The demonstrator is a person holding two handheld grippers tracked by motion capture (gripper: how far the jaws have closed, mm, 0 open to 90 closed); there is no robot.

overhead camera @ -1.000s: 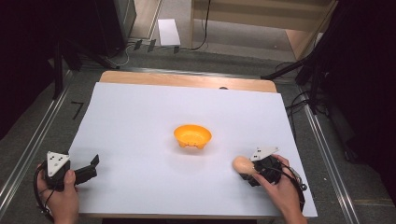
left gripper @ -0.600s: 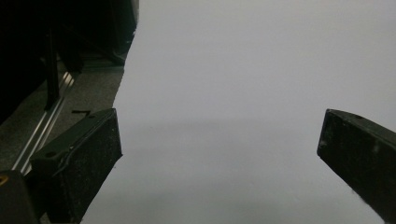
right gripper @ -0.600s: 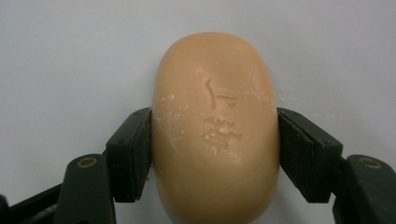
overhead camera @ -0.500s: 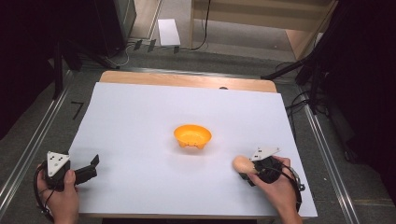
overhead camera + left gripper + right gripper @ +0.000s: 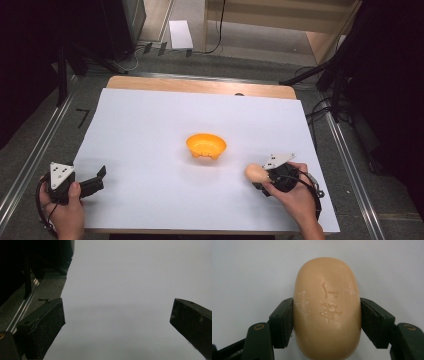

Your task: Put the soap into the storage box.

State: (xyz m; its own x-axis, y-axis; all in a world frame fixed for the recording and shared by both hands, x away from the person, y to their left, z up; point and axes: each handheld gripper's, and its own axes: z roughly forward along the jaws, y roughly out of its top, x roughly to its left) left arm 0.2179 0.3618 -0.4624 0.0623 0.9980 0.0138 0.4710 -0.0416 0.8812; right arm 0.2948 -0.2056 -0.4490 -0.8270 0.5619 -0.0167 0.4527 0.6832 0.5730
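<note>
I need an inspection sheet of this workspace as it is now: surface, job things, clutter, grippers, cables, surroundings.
Surface: white sheet covering a wooden table.
Job's things: tan soap bar lying near the right front; orange bowl upright at the centre, apart from it.
Clutter: nothing seen on the sheet.
Grippers: right gripper shut on the soap bar's sides; left gripper open, nothing between its jaws.
Cables: black cable looping by the right hand.
Surroundings: grey floor, metal rails, white box beyond the table.

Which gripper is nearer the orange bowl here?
Right. The right gripper, holding the soap, sits just right of the orange bowl; the left gripper is far off at the sheet's left edge.
</note>
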